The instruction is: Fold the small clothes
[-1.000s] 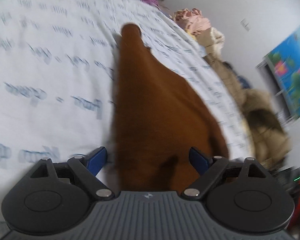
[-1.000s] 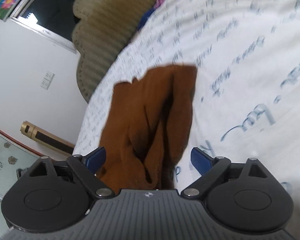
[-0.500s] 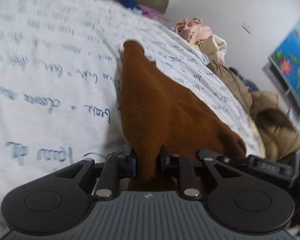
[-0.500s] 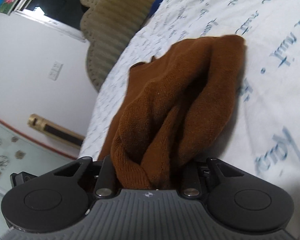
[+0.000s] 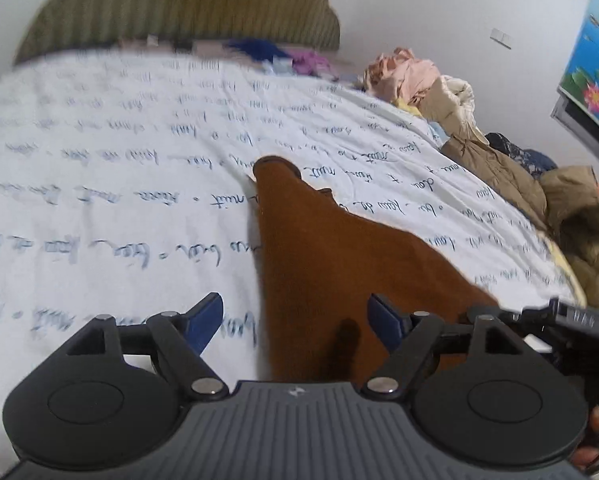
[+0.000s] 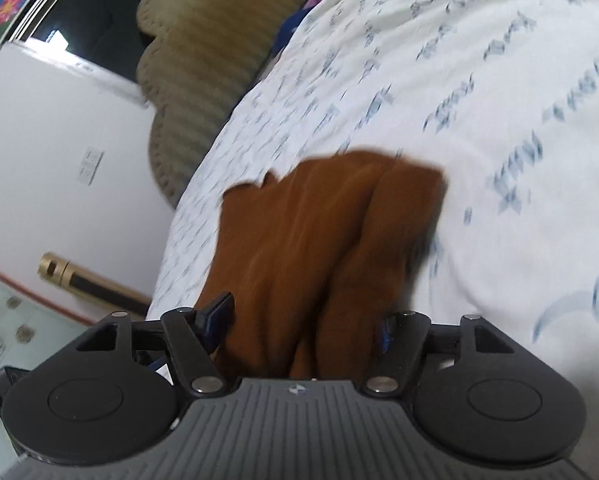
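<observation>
We see the garment [image 5: 339,280] lying on the bed sheet [image 5: 119,200], a clothes pile [image 5: 499,160] at its right, the headboard [image 5: 179,4] far behind.

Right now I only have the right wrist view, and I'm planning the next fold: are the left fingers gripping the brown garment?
Observer: No. The left gripper is open; the brown garment lies on the bed, unclamped between its fingers.
Operator: Anything lying beyond it on that side?
Observer: Yes, a pile of clothes and a tan jacket sit along the bed's far edge, apart from the garment.
</observation>
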A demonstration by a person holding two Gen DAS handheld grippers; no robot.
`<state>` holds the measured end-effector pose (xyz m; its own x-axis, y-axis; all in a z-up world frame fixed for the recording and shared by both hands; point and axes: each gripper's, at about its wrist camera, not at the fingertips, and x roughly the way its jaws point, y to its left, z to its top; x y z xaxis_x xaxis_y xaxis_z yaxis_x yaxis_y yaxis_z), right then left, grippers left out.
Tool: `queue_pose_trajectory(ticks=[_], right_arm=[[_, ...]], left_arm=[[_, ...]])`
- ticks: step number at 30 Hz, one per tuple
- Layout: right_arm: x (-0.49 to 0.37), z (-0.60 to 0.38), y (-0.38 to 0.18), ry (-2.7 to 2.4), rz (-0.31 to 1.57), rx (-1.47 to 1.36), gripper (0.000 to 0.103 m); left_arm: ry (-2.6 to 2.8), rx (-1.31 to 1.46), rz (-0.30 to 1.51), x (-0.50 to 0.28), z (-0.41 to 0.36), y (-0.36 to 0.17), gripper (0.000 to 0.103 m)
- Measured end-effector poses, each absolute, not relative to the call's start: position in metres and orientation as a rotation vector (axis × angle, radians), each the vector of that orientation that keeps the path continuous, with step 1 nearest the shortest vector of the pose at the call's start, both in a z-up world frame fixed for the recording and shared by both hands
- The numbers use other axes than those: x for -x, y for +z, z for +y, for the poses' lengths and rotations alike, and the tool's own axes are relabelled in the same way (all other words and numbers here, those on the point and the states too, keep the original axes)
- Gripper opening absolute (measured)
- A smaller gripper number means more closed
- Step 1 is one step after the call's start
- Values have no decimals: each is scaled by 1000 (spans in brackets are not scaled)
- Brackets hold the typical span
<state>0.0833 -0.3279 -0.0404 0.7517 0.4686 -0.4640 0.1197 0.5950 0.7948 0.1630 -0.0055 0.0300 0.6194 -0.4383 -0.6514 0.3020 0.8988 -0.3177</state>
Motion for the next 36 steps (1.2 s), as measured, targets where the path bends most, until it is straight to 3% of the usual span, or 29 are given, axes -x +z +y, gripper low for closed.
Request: queue_pose_trajectory(ticks=[6,10,11,12,14,20,21,22,23,24,26,28,30,36], right_arm=[[-117,-352,-52,205,717,-944,67],[-151,-348,-43,233,770,-802,62],[-154,-347,-41,224,779,-768,55],[-160,-344,-39,216,793,-731,46],[-170,-336,-38,225,813,-667,35],[-163,-322,-18,208,730,-483,31],[-163,-323,-18,175,723,-459,33],[-161,-325,-18,124,729,-445,44],[-158,-330,-16,77,738,-446,63],[-153,-334,-13,33,735,-446,70],[-133,-331,-1,-38,690,-396,70],[-103,-320,14,-51,630,-327,77],[-80,-303,21,15,590,-273,101],[-61,-282,-7,-48,711,-125,102]], left_arm=[[-420,402,986,-238,-1,-9,79],[-436,449,951,-262,-6,-12,76],[-438,432,944,-266,-11,-10,59],[-443,406,952,-271,-17,-9,33],[-424,351,971,-275,-30,-9,17],[-369,98,781,-245,-51,10,13],[-351,55,781,-243,-55,10,15],[-334,24,785,-241,-58,12,15],[-321,5,786,-237,-58,16,16],[-313,-5,782,-231,-56,21,16],[-316,-25,746,-213,-53,31,16],[-306,-73,708,-190,-54,33,16],[-264,-145,711,-176,-62,26,17],[-201,-111,719,-138,-52,15,17]])
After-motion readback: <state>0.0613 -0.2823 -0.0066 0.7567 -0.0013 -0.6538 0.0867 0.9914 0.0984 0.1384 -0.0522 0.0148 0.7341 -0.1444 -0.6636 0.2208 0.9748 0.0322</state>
